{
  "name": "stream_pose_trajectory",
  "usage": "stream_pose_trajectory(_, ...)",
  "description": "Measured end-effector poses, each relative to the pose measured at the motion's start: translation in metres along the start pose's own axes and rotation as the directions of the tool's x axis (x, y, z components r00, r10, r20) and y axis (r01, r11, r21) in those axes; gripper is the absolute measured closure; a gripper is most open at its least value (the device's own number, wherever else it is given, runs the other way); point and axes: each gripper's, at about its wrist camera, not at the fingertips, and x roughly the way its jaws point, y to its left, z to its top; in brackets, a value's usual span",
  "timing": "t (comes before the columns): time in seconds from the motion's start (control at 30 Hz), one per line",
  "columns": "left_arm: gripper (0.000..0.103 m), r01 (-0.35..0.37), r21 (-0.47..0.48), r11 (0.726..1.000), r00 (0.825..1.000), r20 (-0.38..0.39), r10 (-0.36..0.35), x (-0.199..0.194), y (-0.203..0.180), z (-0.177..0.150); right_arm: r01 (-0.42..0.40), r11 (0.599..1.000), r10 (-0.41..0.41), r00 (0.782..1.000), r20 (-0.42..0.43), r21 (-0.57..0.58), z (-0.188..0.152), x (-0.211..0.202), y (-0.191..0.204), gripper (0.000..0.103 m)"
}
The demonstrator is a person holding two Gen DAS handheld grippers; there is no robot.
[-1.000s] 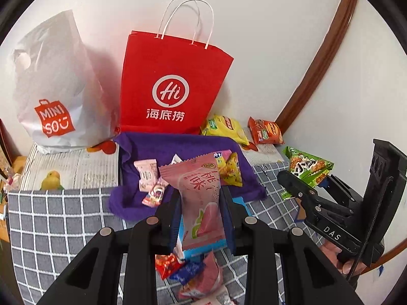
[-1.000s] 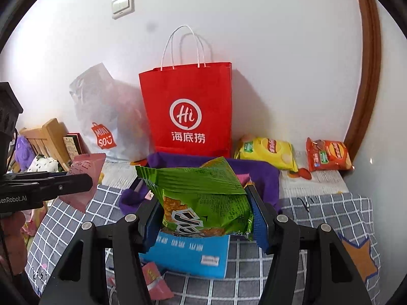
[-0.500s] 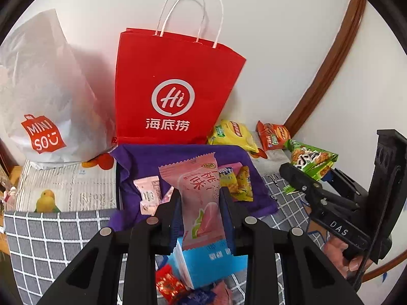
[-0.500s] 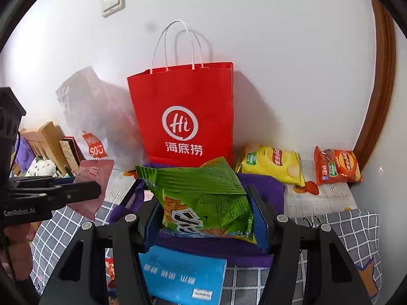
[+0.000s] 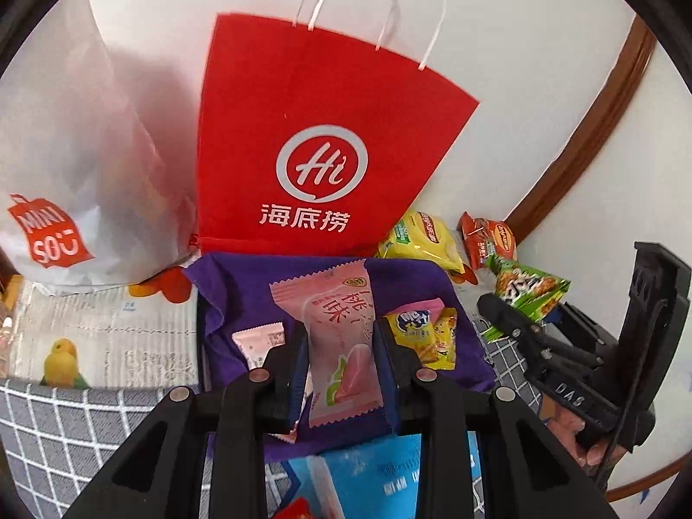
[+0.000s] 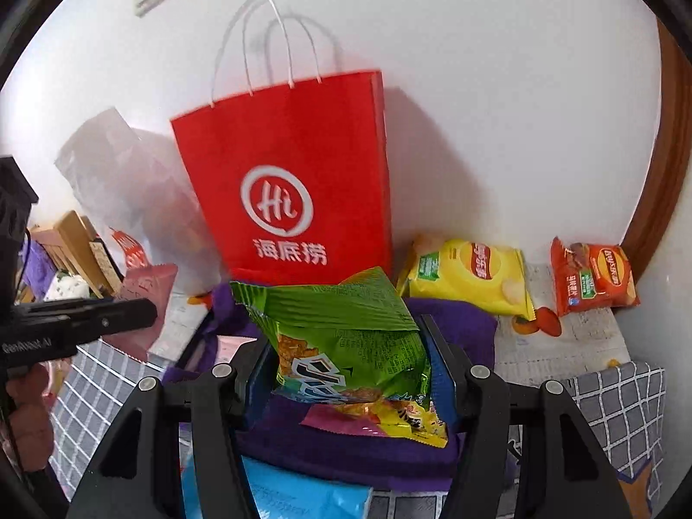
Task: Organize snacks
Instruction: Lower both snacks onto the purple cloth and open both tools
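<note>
Left claw (image 5: 341,359) clenched on pink peach packet (image 5: 335,333), right claw (image 6: 350,372) on green snack bag (image 6: 346,337), both aloft over purple cloth (image 5: 242,285). We judge both light, crinkly, slippery, crushable; grip the flat sealed edges.

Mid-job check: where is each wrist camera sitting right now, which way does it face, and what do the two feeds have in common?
Left wrist: behind the left gripper, shut on the pink snack packet, facing the red paper bag at the wall; the right gripper and fingers show at right.
Right wrist: behind the right gripper, shut on the green snack bag, facing the same wall; the left gripper shows at left.
Shared: red paper bag, purple cloth, yellow chip bag, orange chip bag.
</note>
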Motion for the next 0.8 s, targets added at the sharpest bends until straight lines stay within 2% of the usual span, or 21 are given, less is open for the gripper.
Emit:
stream_pose_trajectory(0.17, 0.076, 0.028, -0.031, 0.999, 0.998, -0.048, -0.029, 0.036, 0.008, -0.001, 0.002, 1.000, -0.003, 0.996, -0.094, -0.006, -0.009, 0.032, -0.011, 0.043)
stream_pose_trajectory(0.3, 0.076, 0.004, -0.016, 1.000, 0.996, -0.085, -0.006, 0.053, 0.010, -0.005, -0.028, 0.999, 0.022, 0.988, -0.151, -0.037, -0.018, 0.047, -0.012, 0.043)
stream_pose_trajectory(0.8, 0.076, 0.006, -0.025, 1.000, 0.984, -0.176, -0.011, 0.090, 0.014, -0.014, -0.030, 0.999, 0.023, 0.964, -0.264, -0.024, -0.032, 0.080, -0.020, 0.041)
